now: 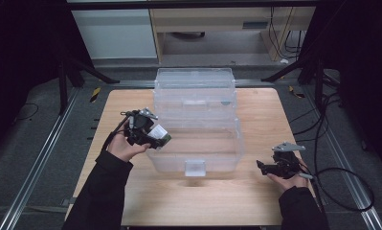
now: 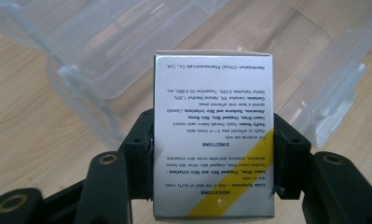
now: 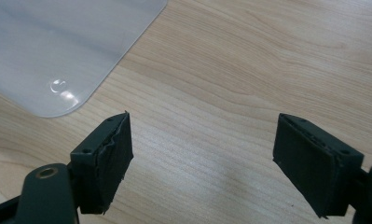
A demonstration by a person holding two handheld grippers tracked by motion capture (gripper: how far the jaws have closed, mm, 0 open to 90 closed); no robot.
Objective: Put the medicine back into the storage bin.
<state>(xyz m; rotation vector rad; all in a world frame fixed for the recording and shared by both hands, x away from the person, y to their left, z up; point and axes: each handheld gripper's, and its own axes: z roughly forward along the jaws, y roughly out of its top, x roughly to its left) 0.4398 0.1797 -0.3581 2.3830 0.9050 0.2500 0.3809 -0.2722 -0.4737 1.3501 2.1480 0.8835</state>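
Left gripper (image 2: pixel 214 154): jaws clamped on a small printed box (image 2: pixel 214 135), over the clear plastic bin (image 1: pixel 196 139).
Right gripper (image 3: pixel 202 158): jaws wide apart, nothing between them, above the tabletop (image 3: pixel 249 70).

small box (image 2: pixel 213 135): white/silver carton, printed text on face (directions, indications), yellow diagonal stripe across one corner. text reads upside down in left gripper view. clamped by its two side faces between black jaws of left gripper (image 2: pixel 213 161), far end sticking out past pads. in high view box (image 1: pixel 159 133) sits at left edge of clear plastic bin (image 1: pixel 227 158), held off table, just at bin's left wall. bin open, see-through, lid flipped back behind it.
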